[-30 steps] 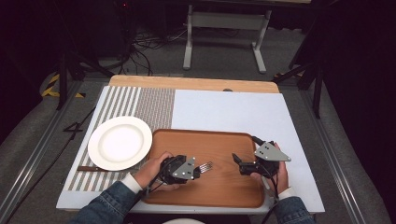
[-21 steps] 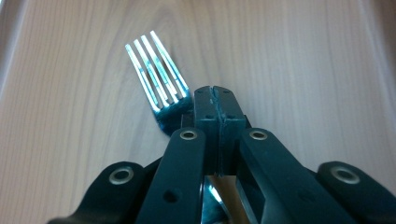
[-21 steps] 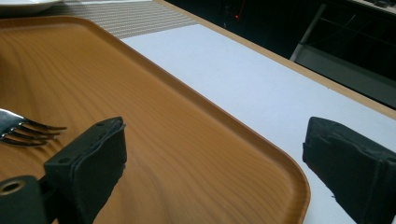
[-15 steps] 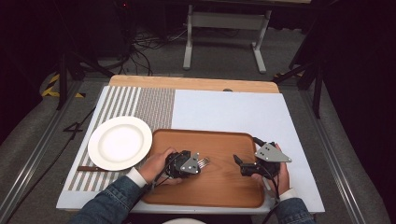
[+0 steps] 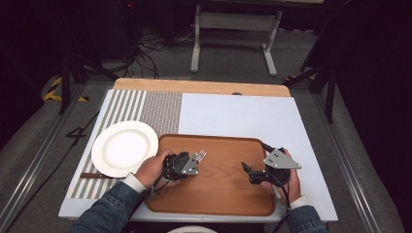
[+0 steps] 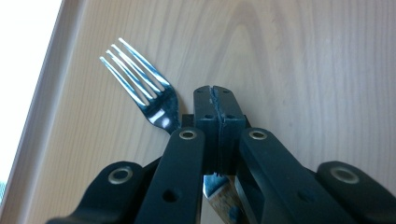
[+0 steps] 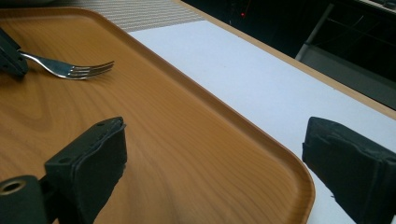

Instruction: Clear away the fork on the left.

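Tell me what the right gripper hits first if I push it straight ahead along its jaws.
Probably the left gripper and its fork. The right gripper points left across the wooden tray, with bare tray between. Height above the tray is unclear.

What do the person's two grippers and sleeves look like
Both grippers, left gripper and right gripper, are black with a grey three-cornered plate on top. Their jaws are black linkage arms with brass-coloured rivets and blocky pads. The denim sleeves are blue with white cuffs.

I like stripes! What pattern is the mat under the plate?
The mat has brown-and-white stripes, clearest in the high view.
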Demonstrator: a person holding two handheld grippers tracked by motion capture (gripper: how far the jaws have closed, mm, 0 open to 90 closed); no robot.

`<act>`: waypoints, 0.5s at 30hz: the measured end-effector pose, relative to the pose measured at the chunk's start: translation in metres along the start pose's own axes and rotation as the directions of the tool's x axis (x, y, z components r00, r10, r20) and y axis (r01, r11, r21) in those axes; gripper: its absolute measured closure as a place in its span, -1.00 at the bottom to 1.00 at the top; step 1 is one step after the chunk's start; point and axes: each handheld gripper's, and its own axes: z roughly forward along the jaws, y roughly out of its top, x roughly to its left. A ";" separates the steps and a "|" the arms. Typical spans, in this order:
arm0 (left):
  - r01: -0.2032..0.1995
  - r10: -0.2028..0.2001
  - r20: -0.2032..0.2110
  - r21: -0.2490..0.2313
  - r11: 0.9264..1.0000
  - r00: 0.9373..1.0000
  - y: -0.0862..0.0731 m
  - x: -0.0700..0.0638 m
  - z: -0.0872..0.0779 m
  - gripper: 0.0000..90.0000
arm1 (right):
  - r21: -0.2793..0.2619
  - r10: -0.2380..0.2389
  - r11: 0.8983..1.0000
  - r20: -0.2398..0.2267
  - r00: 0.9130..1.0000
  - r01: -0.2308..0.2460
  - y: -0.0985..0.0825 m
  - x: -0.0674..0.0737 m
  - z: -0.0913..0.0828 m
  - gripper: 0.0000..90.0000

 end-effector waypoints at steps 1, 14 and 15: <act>0.000 0.000 0.000 0.000 1.000 1.000 0.000 0.000 0.000 1.00 | 0.000 -0.001 1.000 -0.001 1.000 0.001 0.000 0.000 0.000 -0.84; 0.083 -0.083 -0.002 0.022 0.996 0.997 -0.022 0.002 -0.014 0.99 | 0.001 0.001 1.000 -0.003 1.000 -0.001 0.001 0.000 0.001 -0.84; 0.083 -0.083 -0.001 0.027 0.996 0.997 -0.024 0.002 -0.016 0.99 | 0.003 0.004 1.000 -0.003 1.000 -0.004 0.000 0.001 0.001 -0.84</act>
